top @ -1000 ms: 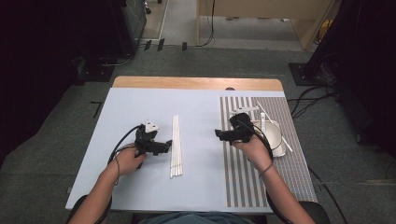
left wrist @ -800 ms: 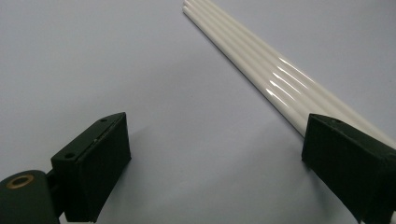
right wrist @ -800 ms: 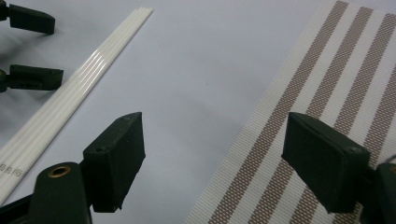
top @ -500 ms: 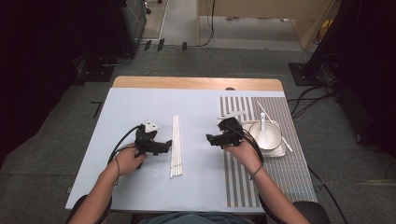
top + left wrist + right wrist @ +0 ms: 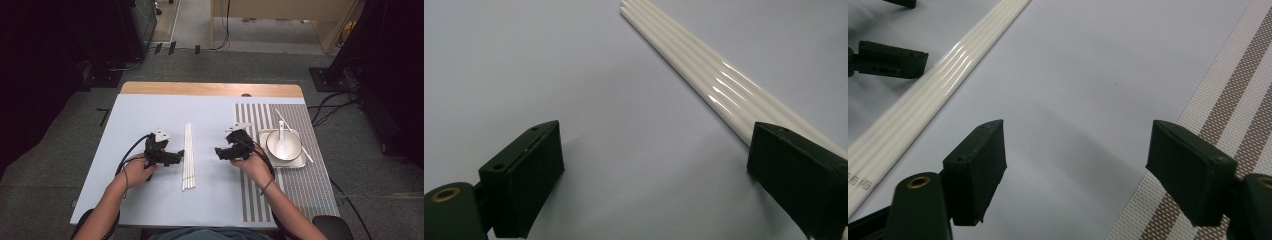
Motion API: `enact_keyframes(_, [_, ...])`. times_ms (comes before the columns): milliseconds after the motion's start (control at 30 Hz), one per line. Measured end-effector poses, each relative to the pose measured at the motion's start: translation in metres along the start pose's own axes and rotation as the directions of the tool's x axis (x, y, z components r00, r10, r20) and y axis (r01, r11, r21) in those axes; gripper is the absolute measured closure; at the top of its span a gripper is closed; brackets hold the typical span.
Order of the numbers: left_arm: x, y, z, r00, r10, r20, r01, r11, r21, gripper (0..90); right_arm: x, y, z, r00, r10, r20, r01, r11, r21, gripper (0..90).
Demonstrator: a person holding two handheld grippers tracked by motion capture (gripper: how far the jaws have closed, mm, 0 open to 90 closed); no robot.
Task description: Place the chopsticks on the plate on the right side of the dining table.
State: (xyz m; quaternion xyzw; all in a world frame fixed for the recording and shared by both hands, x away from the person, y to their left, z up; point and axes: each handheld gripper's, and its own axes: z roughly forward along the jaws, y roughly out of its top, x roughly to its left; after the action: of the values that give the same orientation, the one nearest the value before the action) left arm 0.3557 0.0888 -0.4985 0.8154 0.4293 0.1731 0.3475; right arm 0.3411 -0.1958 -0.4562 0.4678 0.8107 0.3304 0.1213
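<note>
Four white sticks [image 5: 188, 156], by the ridges counted in the left gripper view, lie side by side and touching in a neat row on the pale blue worktop [image 5: 145, 112], between the two tongs; they look like two pairs of chopsticks, though the count is hard to confirm from above. They look glossy, stiff, thin and light, so they will likely slip on a loose pinch and roll or scatter if nudged sideways; a hold across the middle of their length, square to them, seems the safest, and closing gently should keep them from squirting out. The left tongs [image 5: 172, 158] are spread wide, low over the worktop just beside the sticks, one jaw already close to them. The right tongs [image 5: 223, 151] also stand wide apart, empty, near the sticks on the other side and by the edge of one striped mat [image 5: 295, 120]. On that mat sit one square tray [image 5: 301, 163], one bowl [image 5: 291, 143] and one spoon [image 5: 281, 135] resting in the bowl. One more thin stick [image 5: 292, 132] lies slanted beneath the tray.
</note>
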Motion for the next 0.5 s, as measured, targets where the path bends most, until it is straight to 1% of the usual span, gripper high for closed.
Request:
enact_keyframes(100, [-0.0001, 0.0, 0.0, 1.0, 0.001, -0.001, -0.001, 1.0, 0.001, 7.8, 0.0016, -0.0001, 0.0025, 1.0, 0.0, -0.001, 0.0, 1.0, -0.012, 24.9])
enact_keyframes(233, [-0.0001, 0.0, 0.0, 1.0, 0.001, -0.001, -0.001, 1.0, 0.001, 7.8, 0.002, 0.0004, 0.0048, 0.9999, 0.001, 0.015, -0.001, 0.999, -0.032, 24.7])
enact_keyframes(333, [-0.0001, 0.0, 0.0, 1.0, 0.001, -0.001, -0.001, 1.0, 0.001, 7.8, 0.0013, 0.0002, 0.0072, 0.9994, 0.028, -0.022, -0.029, 0.999, -0.03, 24.0])
enact_keyframes(367, [-0.0001, 0.0, 0.0, 1.0, 0.001, -0.001, -0.001, 1.0, 0.001, 7.9, 0.0017, -0.0001, 0.0081, 0.999, 0.029, -0.034, -0.03, 0.999, -0.027, 22.1])
enact_keyframes(400, [-0.0001, 0.0, 0.0, 1.0, 0.001, -0.001, -0.001, 1.0, 0.001, 7.8, 0.0019, -0.0004, 0.0091, 0.9991, 0.02, -0.037, -0.02, 0.999, -0.026, 22.1])
enact_keyframes(433, [-0.0001, 0.0, 0.0, 1.0, 0.001, -0.001, -0.001, 1.0, 0.0, 7.8, 0.0027, -0.0007, 0.0097, 0.9993, 0.012, -0.035, -0.013, 1.0, -0.027, 22.7])
enact_keyframes(467, [-0.0002, 0.0, 0.0, 1.0, 0.001, -0.001, -0.001, 1.0, 0.001, 7.9, 0.0045, -0.0008, 0.011, 0.9999, 0.013, -0.001, -0.013, 1.0, -0.028, 24.3])
enact_keyframes(500, [-0.0002, 0.0, 0.0, 1.0, 0.001, -0.001, -0.001, 1.0, 0.001, 7.9, 0.0045, -0.0008, 0.011, 0.9999, 0.013, -0.001, -0.013, 1.0, -0.028, 24.3])
